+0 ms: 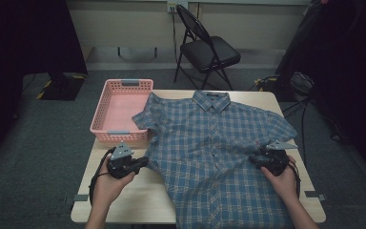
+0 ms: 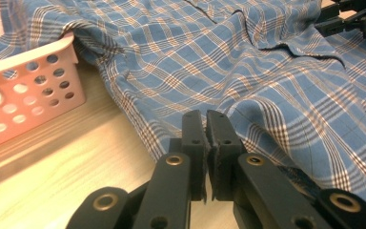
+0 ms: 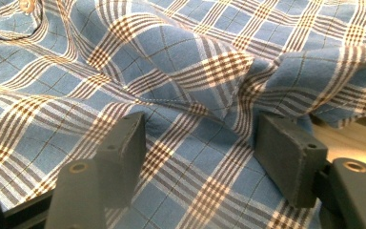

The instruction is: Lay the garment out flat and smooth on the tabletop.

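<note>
Pink basket (image 1: 119, 110), black folding chair (image 1: 208, 47)

Blue plaid shirt (image 1: 209, 148) lies spread, buttoned, collar far, on the table

A light wooden rectangular surface (image 1: 124, 200) stands on grey carpeted floor (image 1: 33, 143) in a dim room, with a black folding metal chair (image 1: 207, 47) behind it against a pale wall (image 1: 124, 24).

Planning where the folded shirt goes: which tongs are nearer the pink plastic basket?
Left. The left tongs sit just below the pink plastic basket; the right tongs are across the plaid shirt.
</note>
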`<state>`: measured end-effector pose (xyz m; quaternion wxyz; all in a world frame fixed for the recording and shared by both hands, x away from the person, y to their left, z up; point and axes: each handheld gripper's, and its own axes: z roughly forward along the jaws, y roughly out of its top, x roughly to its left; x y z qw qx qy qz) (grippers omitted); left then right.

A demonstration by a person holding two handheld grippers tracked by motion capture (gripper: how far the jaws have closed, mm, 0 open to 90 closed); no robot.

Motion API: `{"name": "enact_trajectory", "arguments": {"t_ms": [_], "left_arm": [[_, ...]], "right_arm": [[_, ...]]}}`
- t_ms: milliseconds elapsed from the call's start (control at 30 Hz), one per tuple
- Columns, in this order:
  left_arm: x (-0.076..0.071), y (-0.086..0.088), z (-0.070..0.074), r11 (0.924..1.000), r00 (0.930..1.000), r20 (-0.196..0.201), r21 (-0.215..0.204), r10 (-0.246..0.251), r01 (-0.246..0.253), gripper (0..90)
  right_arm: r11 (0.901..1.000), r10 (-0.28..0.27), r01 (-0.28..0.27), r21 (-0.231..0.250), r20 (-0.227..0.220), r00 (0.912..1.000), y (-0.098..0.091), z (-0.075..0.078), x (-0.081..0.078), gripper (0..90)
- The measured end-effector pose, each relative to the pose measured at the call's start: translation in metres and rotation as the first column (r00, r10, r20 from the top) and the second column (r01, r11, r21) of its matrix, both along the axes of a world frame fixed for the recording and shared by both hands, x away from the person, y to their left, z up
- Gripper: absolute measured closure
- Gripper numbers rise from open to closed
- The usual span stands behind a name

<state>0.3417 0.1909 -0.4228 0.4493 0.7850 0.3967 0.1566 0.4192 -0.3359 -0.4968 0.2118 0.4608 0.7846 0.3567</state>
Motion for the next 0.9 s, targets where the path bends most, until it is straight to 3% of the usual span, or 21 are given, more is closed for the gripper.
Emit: {"name": "enact_trajectory", "arguments": {"t_ms": [67, 167, 300, 333, 400, 533, 700, 800, 900], "left_arm": [[-0.004, 0.007, -0.002, 0.999, 0.9989, 0.016, 0.008, 0.043, -0.043, 80.9], [-0.011, 0.018, -0.013, 0.9957, 0.9966, -0.026, -0.048, 0.079, -0.08, 68.0], [-0.019, 0.011, -0.046, 0.9996, 0.9883, -0.15, 0.007, 0.029, -0.028, 52.6], [-0.021, 0.006, -0.054, 0.9994, 0.9873, -0.158, 0.031, 0.018, -0.013, 51.5], [-0.023, -0.004, -0.064, 0.9992, 0.984, -0.177, 0.034, -0.016, 0.023, 50.1], [-0.023, -0.031, -0.061, 0.9955, 0.9829, -0.158, -0.015, -0.095, 0.093, 48.7], [-0.021, -0.055, -0.058, 0.9817, 0.9758, -0.129, -0.094, -0.177, 0.166, 46.9], [-0.016, -0.059, -0.055, 0.9855, 0.9862, -0.082, -0.103, -0.144, 0.135, 48.8], [-0.009, -0.064, -0.042, 0.9847, 0.992, -0.036, -0.13, -0.121, 0.116, 56.2]], "right_arm": [[1.0, 0.0, 0.0, 0.0, 0.0, 1.0, 0.0, 0.0, 0.0, 34.4], [1.0, 0.0, 0.0, 0.0, 0.0, 1.0, 0.0, 0.0, 0.0, 34.4], [1.0, 0.0, 0.0, 0.0, 0.0, 1.0, 0.0, 0.0, 0.0, 34.4], [1.0, 0.0, 0.0, 0.0, 0.0, 1.0, 0.0, 0.0, 0.0, 34.4], [1.0, 0.0, 0.0, 0.0, 0.0, 1.0, 0.0, 0.0, 0.0, 34.4], [1.0, 0.0, 0.0, 0.0, 0.0, 1.0, 0.0, 0.0, 0.0, 34.4], [1.0, 0.0, 0.0, 0.0, 0.0, 1.0, 0.0, 0.0, 0.0, 34.4], [1.0, 0.0, 0.0, -0.001, 0.0, 1.0, 0.0, 0.0, 0.0, 34.4], [1.0, 0.0, 0.0, 0.0, 0.0, 1.0, 0.0, 0.0, 0.0, 34.3]]}}
